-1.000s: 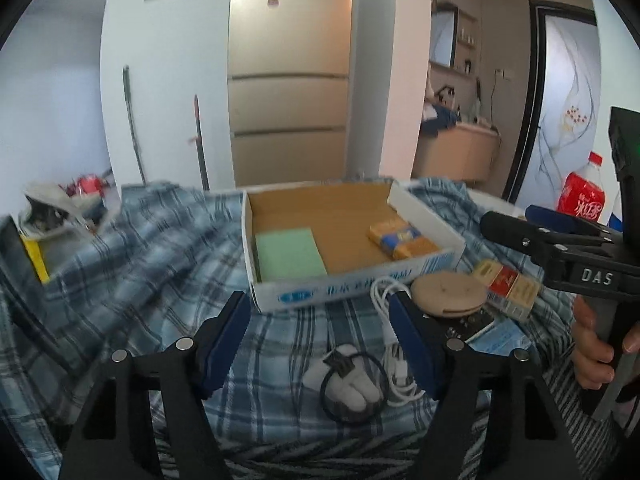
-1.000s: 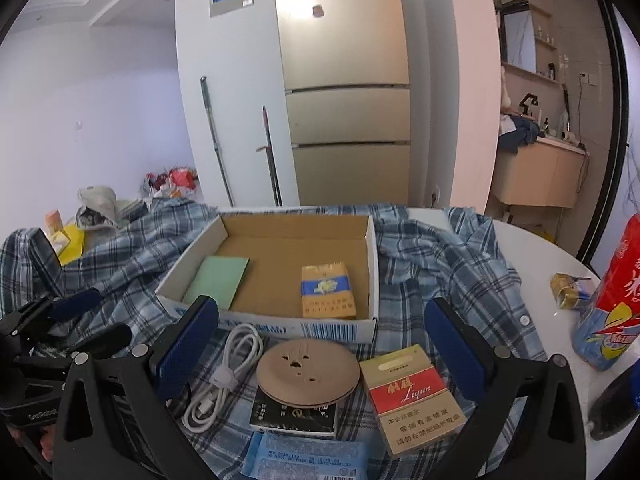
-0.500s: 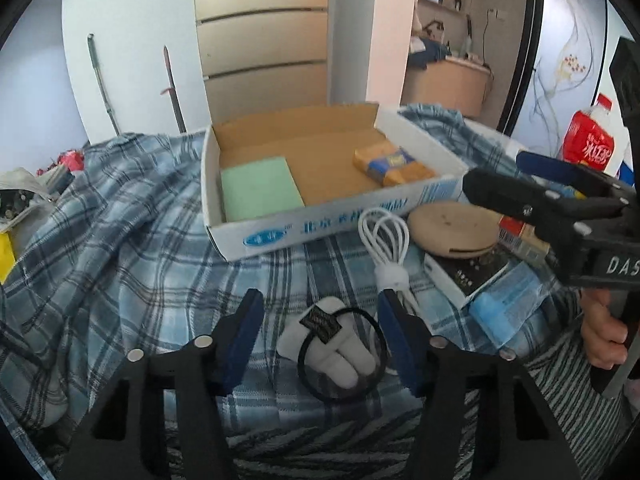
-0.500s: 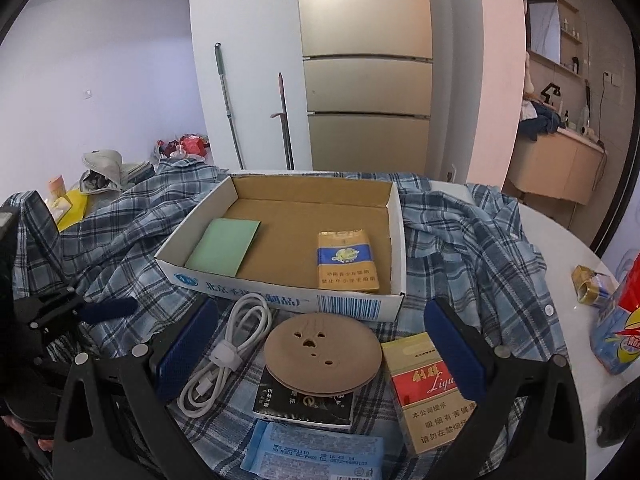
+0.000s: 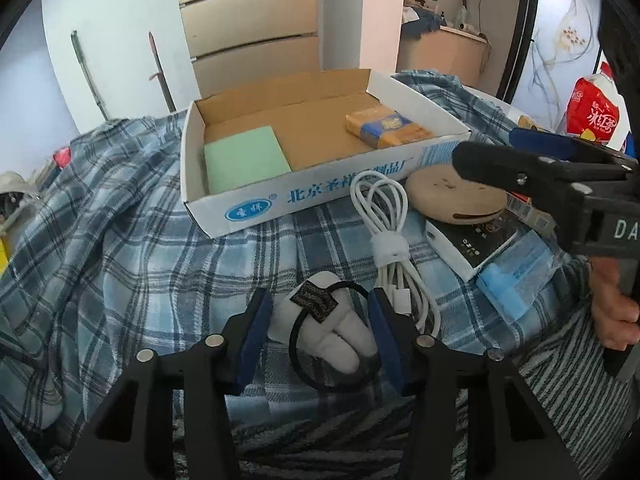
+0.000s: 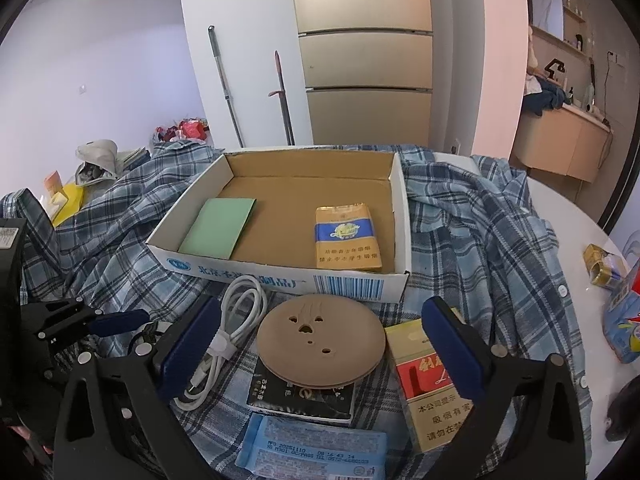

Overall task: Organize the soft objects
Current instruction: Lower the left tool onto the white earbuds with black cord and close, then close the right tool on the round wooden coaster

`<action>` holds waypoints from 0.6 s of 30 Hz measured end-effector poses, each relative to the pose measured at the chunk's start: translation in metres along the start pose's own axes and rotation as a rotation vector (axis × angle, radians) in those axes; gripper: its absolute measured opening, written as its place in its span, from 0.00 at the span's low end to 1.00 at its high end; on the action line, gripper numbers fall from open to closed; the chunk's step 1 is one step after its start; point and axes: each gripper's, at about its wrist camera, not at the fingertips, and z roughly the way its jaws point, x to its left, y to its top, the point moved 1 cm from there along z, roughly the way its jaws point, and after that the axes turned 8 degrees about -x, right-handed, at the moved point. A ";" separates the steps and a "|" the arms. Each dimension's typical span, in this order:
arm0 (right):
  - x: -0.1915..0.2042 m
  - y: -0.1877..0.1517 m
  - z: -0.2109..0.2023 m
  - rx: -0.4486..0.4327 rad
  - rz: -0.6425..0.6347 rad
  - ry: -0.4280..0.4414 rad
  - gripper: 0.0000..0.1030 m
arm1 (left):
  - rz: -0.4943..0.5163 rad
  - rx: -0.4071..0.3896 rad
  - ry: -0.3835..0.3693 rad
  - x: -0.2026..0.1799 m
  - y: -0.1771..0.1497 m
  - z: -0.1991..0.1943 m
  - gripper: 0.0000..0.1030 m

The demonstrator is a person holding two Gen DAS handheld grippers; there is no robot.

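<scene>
A white plush hair tie with a black elastic loop (image 5: 326, 330) lies on the plaid cloth. My left gripper (image 5: 320, 320) is low over it, its blue pads on either side of the plush, narrowed but with a small gap. An open cardboard box (image 5: 240, 204) behind it holds a green pad (image 5: 244, 160) and an orange-blue pack (image 5: 386, 126). My right gripper (image 6: 320, 344) is open wide above a tan disc (image 6: 320, 344), with a white cable (image 6: 236, 320) on its left and a red-gold pack (image 6: 428, 380) on its right.
A black-and-white box (image 6: 304, 398) lies under the disc. A blue tissue pack (image 6: 312, 456) lies near the front edge. A red bottle (image 5: 592, 108) stands at the right. The plaid cloth (image 5: 100, 220) covers the round table (image 6: 568, 216).
My left gripper has moved forward and down onto the hair tie, and its jaws have narrowed around the plush. My right gripper has dropped closer over the tan disc, still open.
</scene>
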 end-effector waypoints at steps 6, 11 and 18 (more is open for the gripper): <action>-0.002 -0.004 0.015 0.085 0.002 -0.030 0.92 | -0.020 -0.038 -0.022 0.005 0.000 -0.007 0.34; 0.000 -0.008 0.023 0.127 -0.015 -0.041 0.90 | -0.061 -0.133 -0.026 0.013 0.002 -0.024 0.32; 0.000 -0.011 0.028 0.160 -0.016 -0.032 0.82 | -0.103 -0.247 0.007 0.020 0.004 -0.047 0.32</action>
